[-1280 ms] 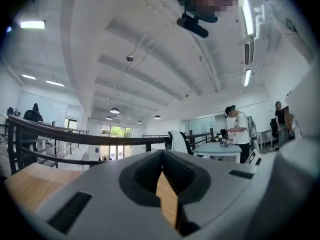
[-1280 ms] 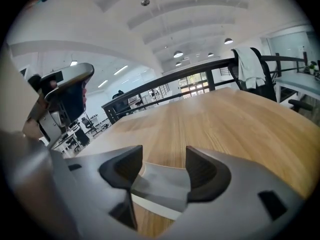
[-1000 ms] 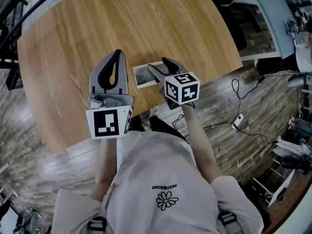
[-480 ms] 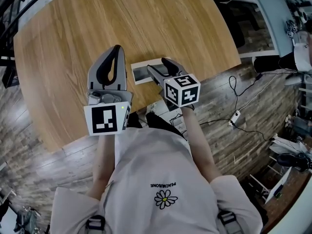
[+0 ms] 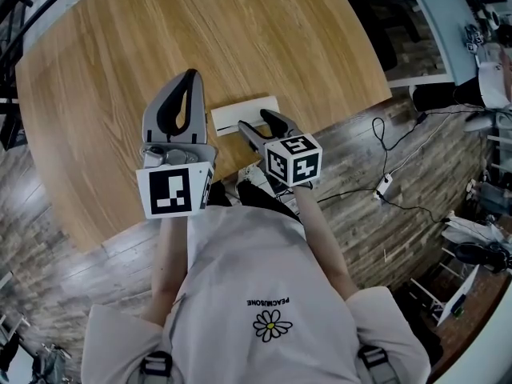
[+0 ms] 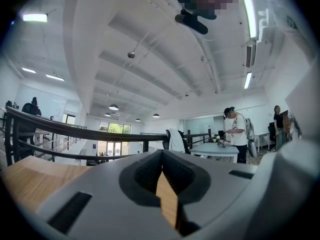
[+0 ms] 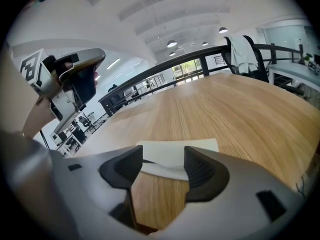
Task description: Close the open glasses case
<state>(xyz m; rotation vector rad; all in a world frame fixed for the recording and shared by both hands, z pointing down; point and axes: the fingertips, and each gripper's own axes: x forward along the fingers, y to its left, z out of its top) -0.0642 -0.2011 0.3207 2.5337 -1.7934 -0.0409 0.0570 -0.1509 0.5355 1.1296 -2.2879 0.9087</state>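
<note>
The white glasses case (image 5: 245, 111) lies on the round wooden table (image 5: 120, 46) near its front edge. Seen from above, its top is mostly white, with a thin dark strip along the near side. My right gripper (image 5: 253, 122) is open, its fingertips at the case's near edge. In the right gripper view the case (image 7: 176, 151) lies flat just beyond the spread jaws of my right gripper (image 7: 163, 158), its near lip showing in the gap. My left gripper (image 5: 190, 77) stands to the left of the case, shut and empty. Its jaws meet at the tip of my left gripper (image 6: 161, 156).
The table's front edge (image 5: 240, 170) runs just under both grippers, with wood-plank floor and cables (image 5: 384, 186) beyond it. A black railing (image 6: 60, 129) borders the far side. Desks and a standing person (image 6: 235, 134) are far off.
The case showed a grey inside one second ago; now its top is mostly white. The right gripper has shifted slightly towards me at the case's near edge. The left gripper has barely moved.
</note>
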